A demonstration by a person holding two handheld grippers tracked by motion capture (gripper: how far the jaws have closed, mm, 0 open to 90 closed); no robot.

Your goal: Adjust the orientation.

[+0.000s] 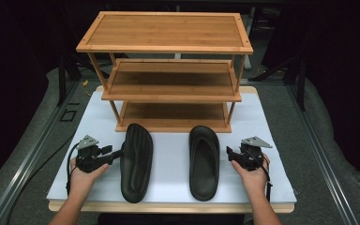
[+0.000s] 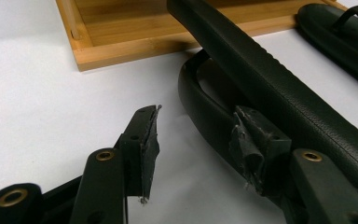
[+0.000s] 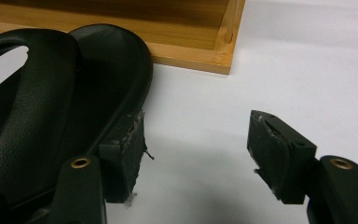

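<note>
Two black slippers lie on the white table in front of a bamboo rack [image 1: 165, 48]. The left slipper [image 1: 137, 161] is tipped up on its side, ribbed sole showing. My left gripper [image 1: 117, 153] is at its left edge, open. In the left gripper view the left gripper [image 2: 198, 112] has its right pad [image 2: 251, 149] against the slipper's strap [image 2: 200, 107] under the raised sole [image 2: 284, 98]; the other pad stands free over the table. The right slipper [image 1: 204, 161] lies flat, strap up. My right gripper [image 1: 229, 153] is open beside it, one pad [image 3: 128, 154] touching the slipper's rim [image 3: 135, 88].
The rack has three shelves; its bottom shelf [image 2: 121, 51] [image 3: 191, 56] sits just behind the slippers' toes. The white table top [image 1: 173, 154] ends close to my hands at the front edge. Dark floor and metal rails surround the table.
</note>
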